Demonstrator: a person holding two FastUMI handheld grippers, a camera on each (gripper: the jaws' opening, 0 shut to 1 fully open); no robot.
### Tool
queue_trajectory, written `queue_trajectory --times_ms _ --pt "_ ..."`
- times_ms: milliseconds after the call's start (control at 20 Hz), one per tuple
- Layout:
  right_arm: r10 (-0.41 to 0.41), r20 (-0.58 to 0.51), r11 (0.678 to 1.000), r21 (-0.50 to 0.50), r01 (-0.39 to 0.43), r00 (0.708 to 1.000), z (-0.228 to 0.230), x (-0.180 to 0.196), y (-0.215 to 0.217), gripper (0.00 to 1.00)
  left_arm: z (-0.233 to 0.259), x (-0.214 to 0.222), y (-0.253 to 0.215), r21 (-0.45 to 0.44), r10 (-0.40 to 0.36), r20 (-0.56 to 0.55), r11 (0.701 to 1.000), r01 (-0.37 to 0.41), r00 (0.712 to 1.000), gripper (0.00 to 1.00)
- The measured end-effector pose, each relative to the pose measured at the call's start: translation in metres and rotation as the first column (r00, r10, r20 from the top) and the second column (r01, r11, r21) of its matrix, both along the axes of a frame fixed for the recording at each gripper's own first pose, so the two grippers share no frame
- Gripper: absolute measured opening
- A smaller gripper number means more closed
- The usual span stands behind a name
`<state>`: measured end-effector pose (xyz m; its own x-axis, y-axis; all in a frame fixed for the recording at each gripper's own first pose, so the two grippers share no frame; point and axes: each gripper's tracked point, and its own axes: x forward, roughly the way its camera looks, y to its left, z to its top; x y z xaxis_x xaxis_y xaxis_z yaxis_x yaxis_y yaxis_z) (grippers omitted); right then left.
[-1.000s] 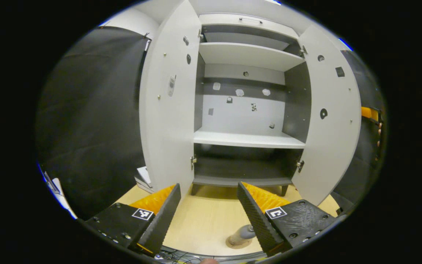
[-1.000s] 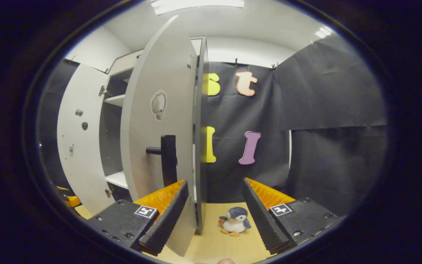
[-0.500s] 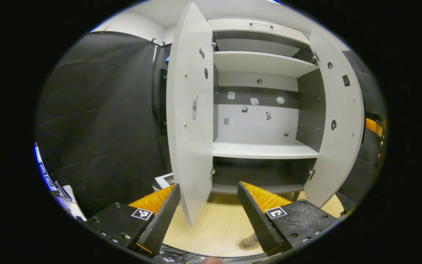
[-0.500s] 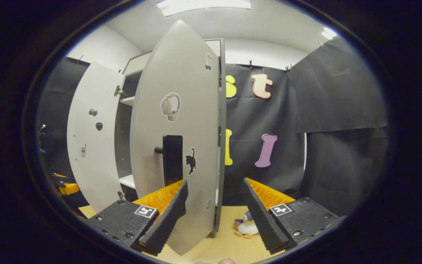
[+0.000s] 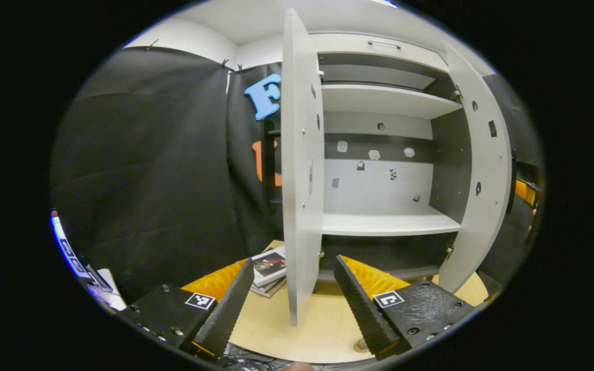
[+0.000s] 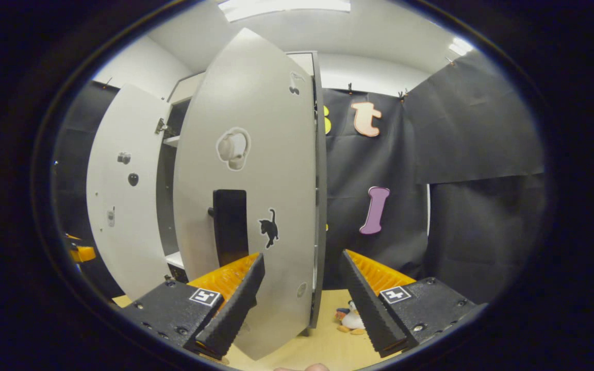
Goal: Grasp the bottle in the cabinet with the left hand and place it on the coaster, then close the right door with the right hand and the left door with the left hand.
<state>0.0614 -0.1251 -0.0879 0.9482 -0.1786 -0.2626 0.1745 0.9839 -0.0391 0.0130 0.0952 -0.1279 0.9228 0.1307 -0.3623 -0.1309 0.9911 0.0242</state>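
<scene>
A: Where is the bottle now?

B: I can't see it. The cabinet [image 5: 384,170] shelves look bare. Only a bit of the round coaster [image 5: 361,344] peeks out low on the surface [image 5: 323,330], by the left gripper [image 5: 293,301].

A: So what comes now?

B: I think it is door time. The right door [image 6: 256,206] is half open, and the right gripper [image 6: 302,296] is just in front of its outer face.

A: How do you shut it well?

B: Push flat on the door, near the free edge by the black handle [image 6: 230,226]. Push slow, so it doesn't bang. Keep the fingers away from the gap.

A: Are the fingers open?

B: Yes, both pairs are wide open and hold nothing. The right ones point at the door, one on each side of its hinge edge.

A: And the left hand?

B: It waits low. The left door [image 5: 299,170] stands edge-on between its fingers, farther off. Some books [image 5: 268,268] lie on the surface beside that door, and a toy penguin [image 6: 351,319] sits past the right door.
</scene>
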Motion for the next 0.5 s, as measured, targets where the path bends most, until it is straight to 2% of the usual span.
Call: queue_trajectory --times_ms 50,100,150,200,250,350,400,450,500 --pt "0.01 0.003 1.0 0.006 -0.01 1.0 -0.002 0.004 0.005 0.98 0.001 0.001 0.005 -0.003 0.008 0.0 1.0 -0.008 1.0 0.92" --pt "0.018 -0.002 1.0 0.013 -0.018 1.0 -0.006 0.006 0.01 0.97 -0.002 0.001 0.011 0.003 0.016 -0.014 1.0 -0.016 1.0 0.99" --pt "0.023 -0.006 1.0 0.02 -0.023 1.0 -0.008 0.009 0.015 0.94 -0.004 0.001 0.016 0.013 0.022 -0.02 1.0 -0.022 1.0 1.0" --pt "0.032 -0.01 0.999 0.025 -0.032 0.999 -0.01 0.013 0.021 0.98 -0.004 0.001 0.021 0.02 0.033 -0.024 0.999 -0.033 0.999 0.96" --pt "0.046 -0.012 0.998 0.03 -0.046 0.999 -0.011 0.018 0.028 0.97 -0.001 0.0 0.028 0.022 0.042 -0.024 0.999 -0.042 0.999 1.0" --pt "0.093 -0.015 0.995 0.048 -0.092 0.996 -0.015 0.027 0.048 1.0 0.001 0.001 0.041 0.025 0.072 -0.021 0.997 -0.071 0.997 0.92" --pt "0.109 -0.026 0.993 0.046 -0.107 0.994 -0.019 0.029 0.056 0.98 0.001 0.002 0.049 0.029 0.081 -0.022 0.996 -0.08 0.996 1.0" --pt "0.117 -0.036 0.993 0.039 -0.115 0.993 -0.023 0.031 0.061 0.98 -0.001 0.005 0.056 0.038 0.093 -0.022 0.995 -0.093 0.995 0.96" --pt "0.125 -0.042 0.992 0.03 -0.124 0.991 -0.026 0.031 0.066 0.95 -0.004 0.006 0.063 0.038 0.105 -0.03 0.994 -0.104 0.994 0.96"
